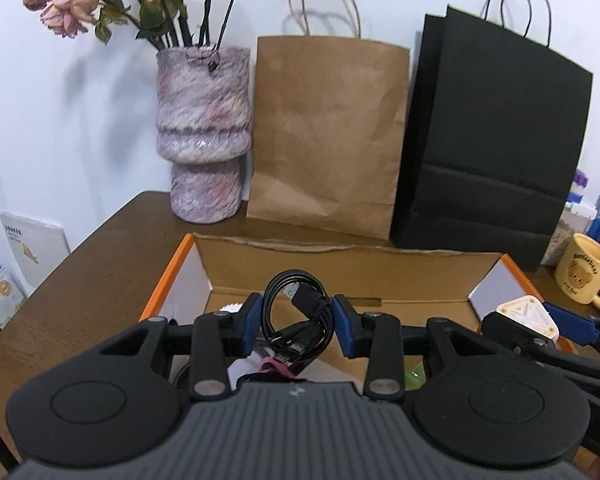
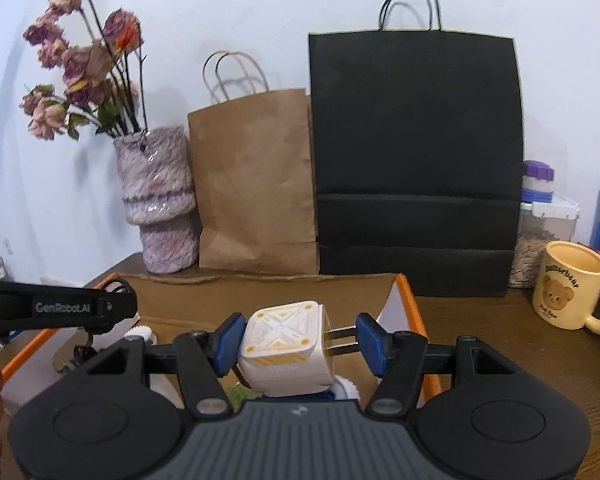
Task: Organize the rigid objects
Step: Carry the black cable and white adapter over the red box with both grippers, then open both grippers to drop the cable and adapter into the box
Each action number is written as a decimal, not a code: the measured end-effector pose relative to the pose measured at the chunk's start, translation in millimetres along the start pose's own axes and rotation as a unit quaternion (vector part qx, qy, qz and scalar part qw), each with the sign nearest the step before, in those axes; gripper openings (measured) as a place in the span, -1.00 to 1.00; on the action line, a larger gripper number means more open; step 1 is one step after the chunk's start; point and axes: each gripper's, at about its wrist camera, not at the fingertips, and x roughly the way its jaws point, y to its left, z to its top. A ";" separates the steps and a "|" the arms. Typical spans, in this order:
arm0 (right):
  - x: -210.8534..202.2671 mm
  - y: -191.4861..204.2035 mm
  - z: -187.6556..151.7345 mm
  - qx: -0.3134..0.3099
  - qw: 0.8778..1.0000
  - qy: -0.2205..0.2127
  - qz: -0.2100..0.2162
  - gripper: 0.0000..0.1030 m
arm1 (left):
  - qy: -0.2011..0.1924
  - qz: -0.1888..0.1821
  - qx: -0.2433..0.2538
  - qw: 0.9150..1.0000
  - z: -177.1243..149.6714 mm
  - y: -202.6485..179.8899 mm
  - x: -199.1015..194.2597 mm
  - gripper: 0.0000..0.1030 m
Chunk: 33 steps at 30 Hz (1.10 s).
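Pinching a coiled cable (image 1: 296, 316), the left hand-held gripper (image 1: 296, 322) hides the box (image 1: 172, 276) contents.

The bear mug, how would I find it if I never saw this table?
Start at the tall black paper bag standing at the back of the brown table. Look right of it, past the clear tub of brown stuff, to the table's near right side. The mug there is pale yellow with a brown bear's face, the only cup with a picture.
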 end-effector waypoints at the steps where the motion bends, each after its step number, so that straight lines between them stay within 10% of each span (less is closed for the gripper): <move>1: 1.1 0.8 -0.8 -0.002 1.000 0.003 0.001 0.17 | 0.001 0.001 0.002 1.000 -0.9 -0.1 0.6 -0.24; 6: 2.3 2.2 -3.3 -0.007 1.000 0.008 0.007 0.17 | 0.001 0.000 0.010 1.000 -3.4 -1.2 -2.0 -0.22; 10: 2.3 1.1 -4.9 -0.007 1.000 0.008 0.011 0.18 | -0.005 0.002 0.008 1.000 -2.2 2.3 -5.5 0.34; 15: -2.0 -1.7 -2.8 -0.007 1.000 -0.006 0.003 0.77 | -0.017 0.011 0.011 1.000 0.6 5.6 -10.3 1.00; 33: -22.2 -8.5 0.7 0.001 1.000 -0.024 -0.017 1.00 | -0.047 -0.016 -0.004 0.999 -0.2 12.4 -37.9 1.00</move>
